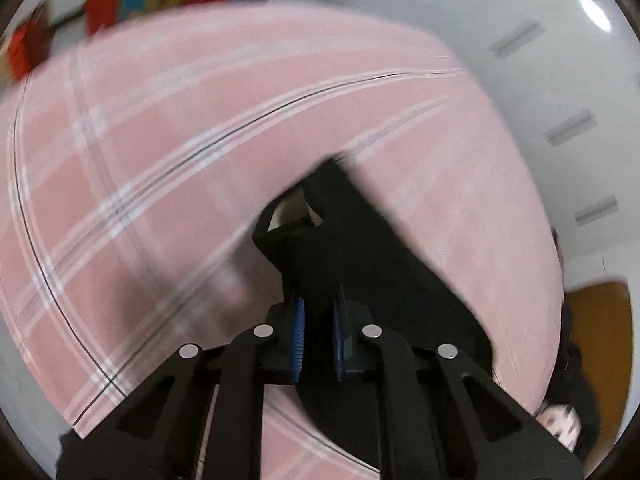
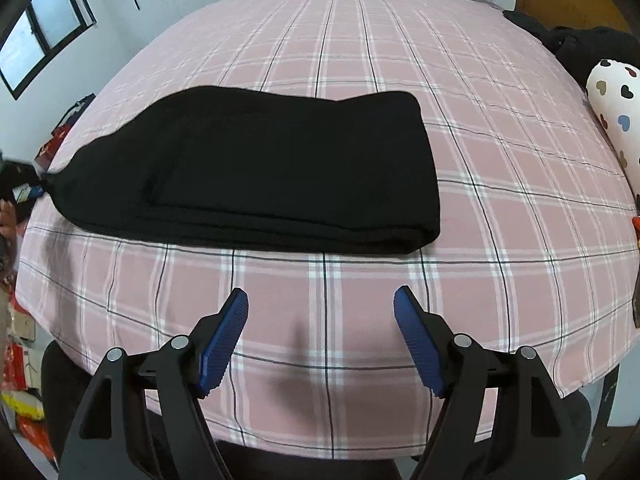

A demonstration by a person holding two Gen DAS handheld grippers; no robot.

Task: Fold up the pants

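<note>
Because the left gripper (image 1: pixel 319 312) has its blue pads (image 1: pixel 299 340) pressed together on a bunch of black cloth, we take it that we are holding the left end of the pants (image 2: pixel 256 168) in order to carry it over for another fold. That camera's view is smeared by motion, so we cannot tell exactly which part of the garment is pinched. It shows only dark fabric rising from between the pads and trailing away to the right over the pink plaid sheet (image 1: pixel 140 160).

Moving right, the right wrist view is sharp. The pants lie flat on the bed (image 2: pixel 360 300), already doubled into a long black band. Its left end narrows to a point at the bed's left edge, which suits a pull from that side. Its right end is a neat rounded fold near the middle of the sheet, with layered edges visible along the near side.

Further right and nearer, the right gripper (image 2: pixel 320 316) hangs over bare sheet with its fingers (image 2: pixel 228 336) spread wide, touching nothing. We judge it is kept clear and ready, perhaps to steady or smooth the near edge. At the far right a heart-print pillow (image 2: pixel 616 108) sits well apart from the garment.
</note>
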